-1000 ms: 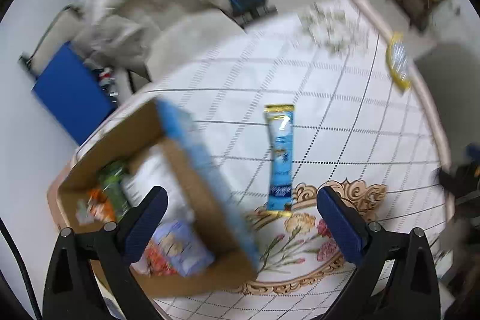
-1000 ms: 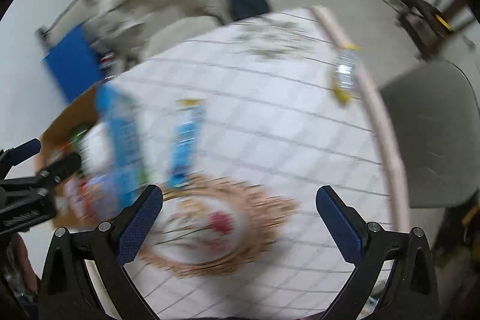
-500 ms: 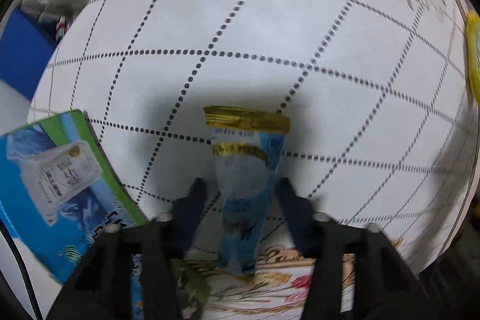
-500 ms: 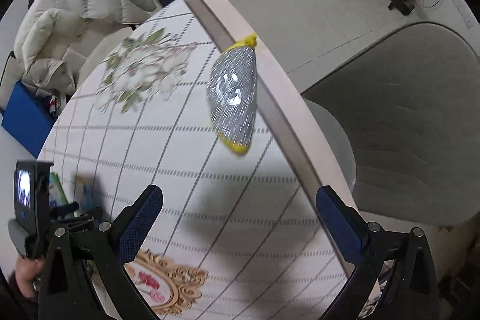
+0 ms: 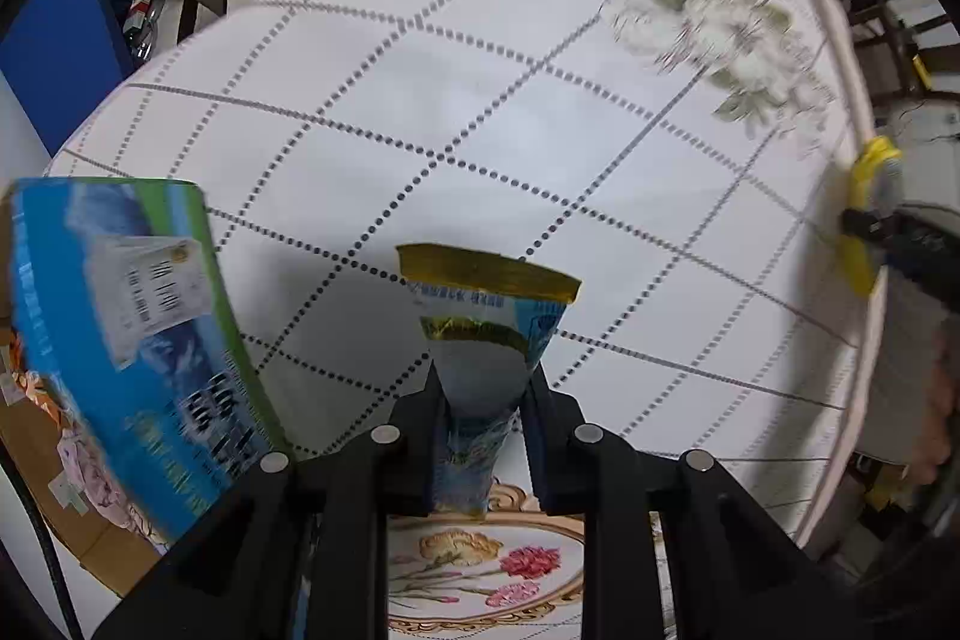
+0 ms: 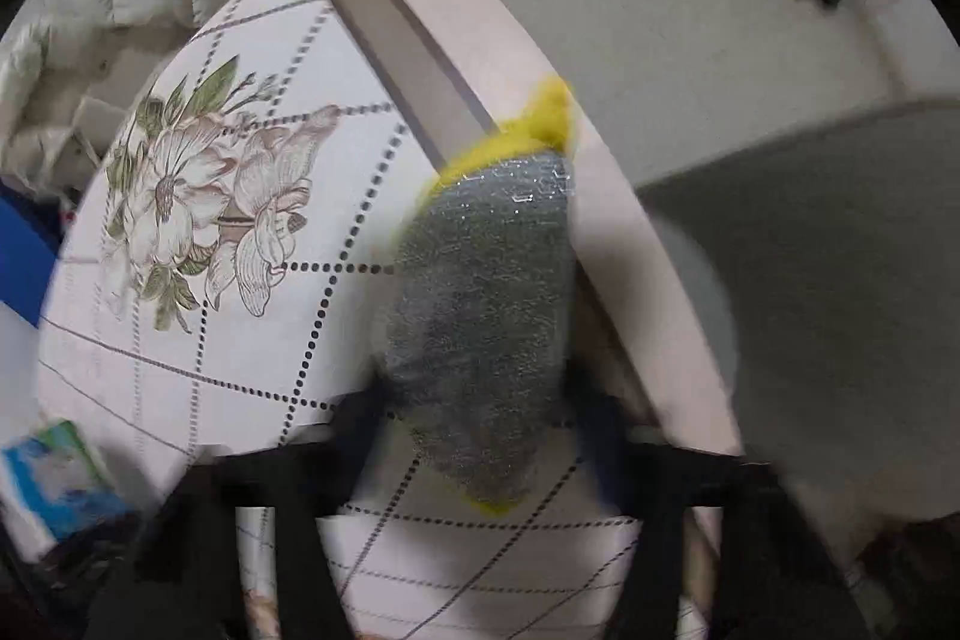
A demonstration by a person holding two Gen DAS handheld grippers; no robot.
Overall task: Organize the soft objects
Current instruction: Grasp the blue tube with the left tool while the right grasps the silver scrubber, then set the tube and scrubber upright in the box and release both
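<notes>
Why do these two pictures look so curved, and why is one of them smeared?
Both views are fisheye, so the table edge bulges and the corners go black. Left wrist view: mostly sharp on the blue packet, with a soft shadow beneath it; the box and far flower print smear. Right wrist view: motion blur throughout, worst on the gripper fingers around the sponge.

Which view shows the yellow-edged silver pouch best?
The right wrist view: the silver pouch fills the centre, lying by the table edge between the right hand-held gripper's fingers. The left wrist view shows only a small, blurred sliver at far right.
</notes>
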